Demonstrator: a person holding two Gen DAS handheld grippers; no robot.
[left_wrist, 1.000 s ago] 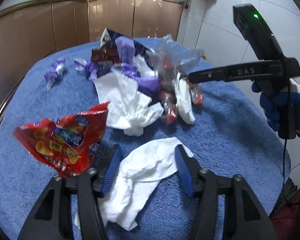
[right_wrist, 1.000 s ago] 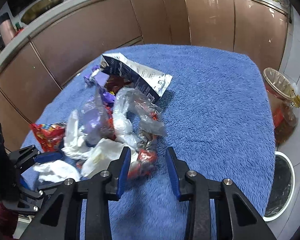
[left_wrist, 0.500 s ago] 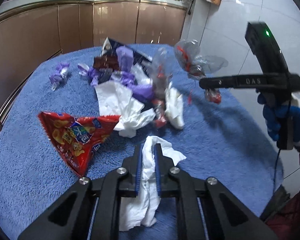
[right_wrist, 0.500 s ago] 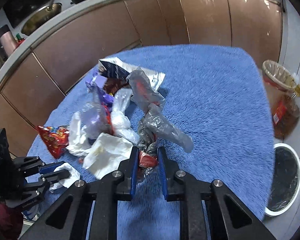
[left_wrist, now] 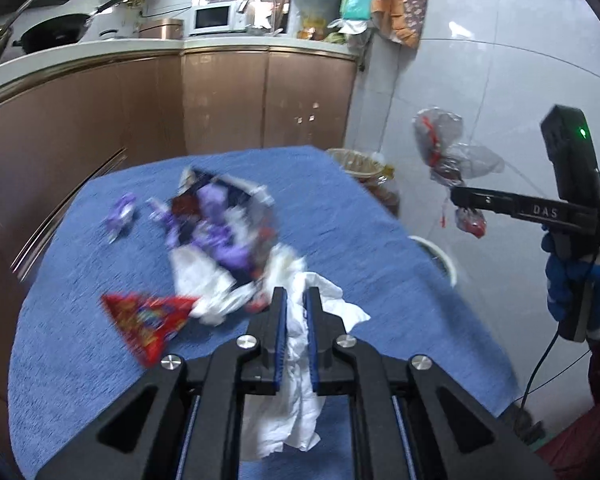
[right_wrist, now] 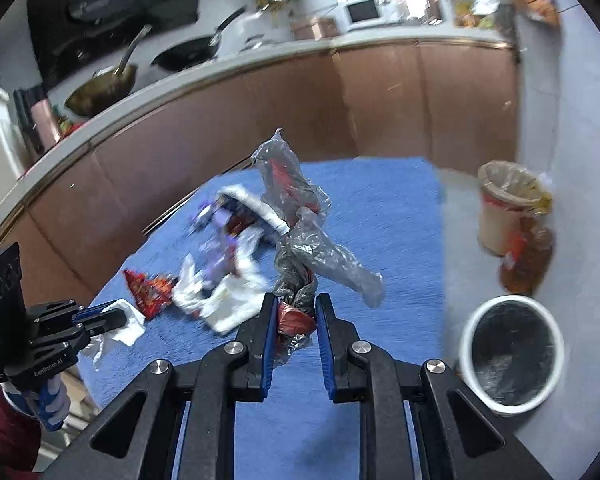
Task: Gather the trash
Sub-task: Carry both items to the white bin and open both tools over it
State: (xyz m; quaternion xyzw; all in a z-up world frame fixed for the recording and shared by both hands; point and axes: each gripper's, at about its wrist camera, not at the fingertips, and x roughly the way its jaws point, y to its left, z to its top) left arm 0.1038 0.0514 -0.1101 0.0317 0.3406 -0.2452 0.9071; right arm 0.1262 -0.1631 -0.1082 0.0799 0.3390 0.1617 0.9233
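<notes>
Both claws have risen off the blue tabletop [left_wrist: 380, 248] since half a second ago, each carrying its catch clear of the cloth. Left claw [left_wrist: 296, 332]: blue pads pinched tight on a white tissue [left_wrist: 292, 392], which hangs crumpled between and below the fingers, above the tabletop's near edge. Right claw [right_wrist: 293, 336]: closed on the knotted end of a clear plastic bag [right_wrist: 300, 236] with red scraps inside; the bag stands up and flops sideways beyond the fingertips. Gloved right hand [left_wrist: 572, 284] grips its handle, claw held level past the tabletop's right edge. On the tabletop behind the tissue: red snack packet [left_wrist: 148, 320], then a heap of white tissues and purple wrappers [left_wrist: 220, 232]. White-rimmed bin [right_wrist: 510, 356] on the floor right of the tabletop, near the right claw.
</notes>
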